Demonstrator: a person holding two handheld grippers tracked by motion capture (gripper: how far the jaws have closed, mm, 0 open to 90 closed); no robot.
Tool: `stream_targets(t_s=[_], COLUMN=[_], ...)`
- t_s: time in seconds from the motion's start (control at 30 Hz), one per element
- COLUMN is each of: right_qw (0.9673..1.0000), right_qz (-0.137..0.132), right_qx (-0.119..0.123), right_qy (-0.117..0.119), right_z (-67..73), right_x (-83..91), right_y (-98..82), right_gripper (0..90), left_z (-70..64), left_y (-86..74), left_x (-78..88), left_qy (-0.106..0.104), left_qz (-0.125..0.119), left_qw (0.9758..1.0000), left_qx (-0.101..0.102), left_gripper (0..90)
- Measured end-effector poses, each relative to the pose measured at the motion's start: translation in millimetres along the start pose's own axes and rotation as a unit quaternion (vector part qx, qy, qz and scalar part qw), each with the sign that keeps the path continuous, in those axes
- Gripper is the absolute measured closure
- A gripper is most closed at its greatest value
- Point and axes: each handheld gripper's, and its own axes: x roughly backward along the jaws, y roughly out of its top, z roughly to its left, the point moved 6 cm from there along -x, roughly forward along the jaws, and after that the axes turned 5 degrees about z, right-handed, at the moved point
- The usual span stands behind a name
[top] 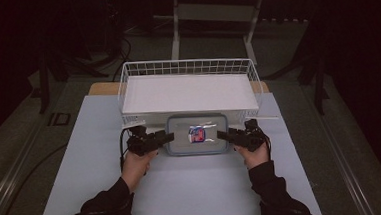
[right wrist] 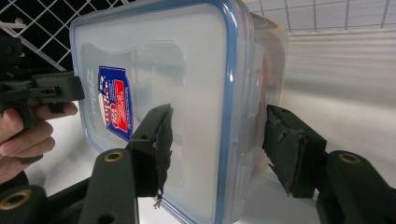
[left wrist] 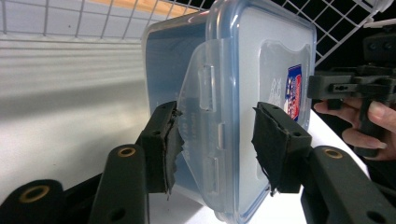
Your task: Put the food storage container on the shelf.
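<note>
A clear plastic container [top: 197,137] with a blue-rimmed lid and a red and blue label lies on the white table, just in front of the wire basket. My left gripper [top: 169,136] is at its left end. In the left gripper view the jaws [left wrist: 215,140] straddle that end of the container [left wrist: 261,60]; one pad touches the swung-out latch flap [left wrist: 201,107] and the other lies against the lid. My right gripper [top: 221,134] is at the right end. Its jaws [right wrist: 217,140] stand on both sides of the container [right wrist: 187,60], and the outer pad [right wrist: 285,149] is a little clear of the wall.
A white wire basket [top: 186,66] with a flat white board inside stands directly behind the container. The white table [top: 183,188] reaches towards me between my forearms. Dark floor, cables and a stand lie beyond the table.
</note>
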Motion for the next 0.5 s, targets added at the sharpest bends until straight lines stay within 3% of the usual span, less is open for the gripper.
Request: stream_targets(t_s=[0.07,0.2,0.3,0.4,0.5], right_qw=[1.0000,0.9998,0.9996,0.9993,0.9987], right_qz=[0.001,0.002,-0.003,-0.007,-0.010], right_qx=[-0.003,-0.013,-0.024,-0.019,-0.023], right_qy=[-0.005,-0.012,-0.016,-0.030,-0.044], right_z=[0.0,-0.4,-1.8,-2.7,-3.9], right_x=[-1.9,-6.6,-9.8,-12.0,-12.6], right_y=[-0.4,-1.8,-1.2,1.4,4.6], right_gripper=[40.8,37.6,35.3,36.7,36.7], left_z=[0.6,2.4,3.5,6.2,10.0], left_y=[-0.5,-0.2,2.9,4.5,6.3], left_x=[-2.3,-5.9,-6.0,-7.4,-9.1], left_qy=[0.002,0.009,0.026,0.036,0.031], left_qz=[0.000,-0.008,-0.015,-0.016,-0.015], left_qw=[1.0000,0.9999,0.9995,0.9992,0.9994], left_qx=[0.008,-0.001,-0.010,0.012,0.003], left_gripper=[48.6,45.5,45.3,48.1,48.0])
